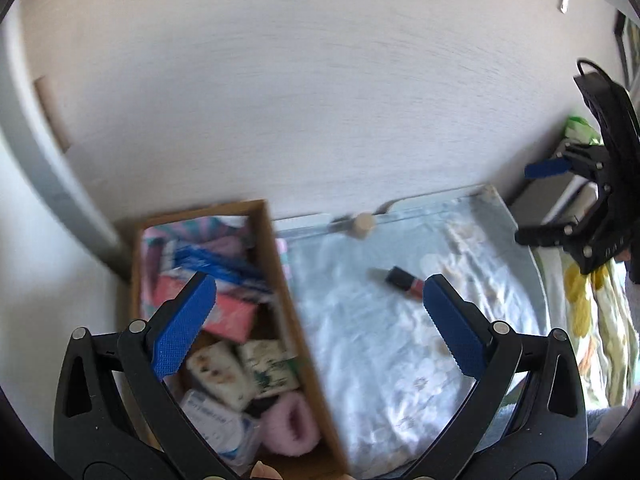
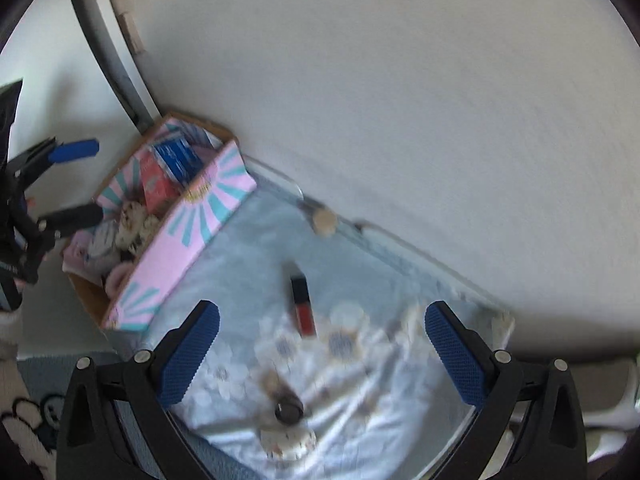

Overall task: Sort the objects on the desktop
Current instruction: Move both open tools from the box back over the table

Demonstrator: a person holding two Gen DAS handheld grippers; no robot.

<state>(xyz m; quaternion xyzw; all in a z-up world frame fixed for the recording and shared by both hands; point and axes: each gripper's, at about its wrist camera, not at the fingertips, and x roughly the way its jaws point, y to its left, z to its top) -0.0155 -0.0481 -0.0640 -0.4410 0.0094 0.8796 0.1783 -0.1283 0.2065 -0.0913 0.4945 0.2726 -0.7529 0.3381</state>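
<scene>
Both tongs (image 1: pixel 316 320) (image 2: pixel 322 354) agape, lipstick (image 2: pixel 302 306) loose

Light: you get soft, even daylight | Blur: motion smear across both views | Edges: fisheye bending, dark vignette at your corners

A red lip-gloss tube (image 2: pixel 301 304) with black cap is lying flat on the clear zip pouch (image 2: pixel 360 360), just right of the cardboard box (image 2: pixel 176 240), which is holding packets and pink fluffy items.
</scene>
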